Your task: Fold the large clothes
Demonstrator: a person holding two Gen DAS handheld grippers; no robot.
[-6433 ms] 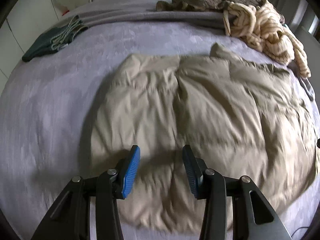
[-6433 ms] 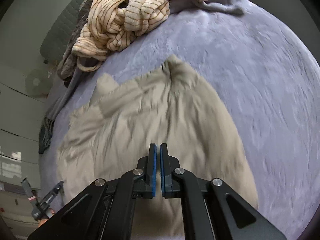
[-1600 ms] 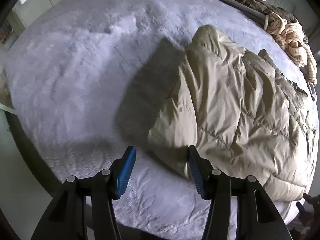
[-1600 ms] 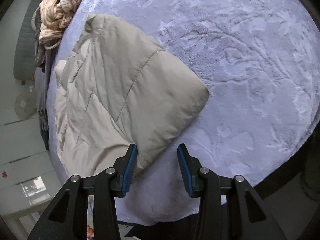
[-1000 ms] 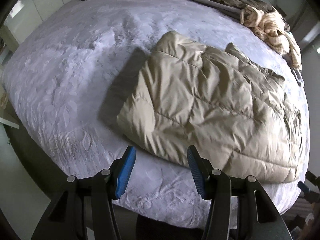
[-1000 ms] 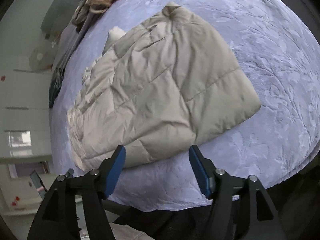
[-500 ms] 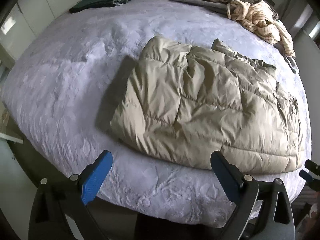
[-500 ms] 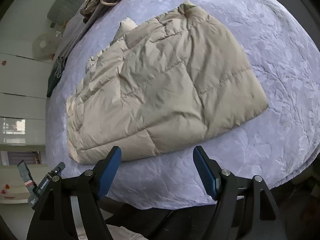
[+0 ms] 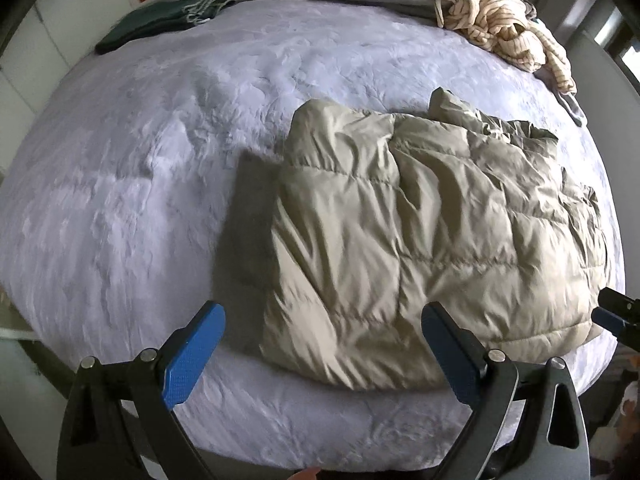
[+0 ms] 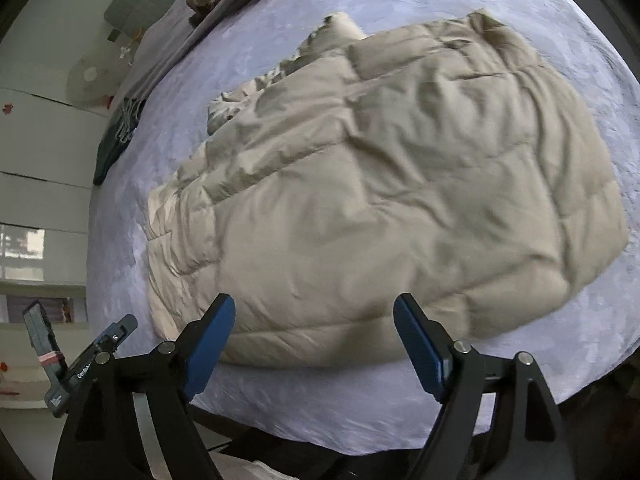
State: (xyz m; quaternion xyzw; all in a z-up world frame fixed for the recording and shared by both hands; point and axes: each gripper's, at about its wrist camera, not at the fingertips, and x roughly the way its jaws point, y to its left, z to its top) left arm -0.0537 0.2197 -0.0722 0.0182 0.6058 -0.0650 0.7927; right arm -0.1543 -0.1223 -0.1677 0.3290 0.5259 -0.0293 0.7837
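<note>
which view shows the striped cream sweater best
The left wrist view: the striped cream sweater lies there nearly whole, heaped at the bed's far right corner. The right wrist view catches only a cropped sliver at its top edge.

The right gripper (image 9: 616, 318) is cut off by the left view's edge; the quilted jacket (image 10: 400, 184) looks motion-blurred.

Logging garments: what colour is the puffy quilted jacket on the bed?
Beige, plain with stitched quilting; the jacket shows best in the right wrist view.
</note>
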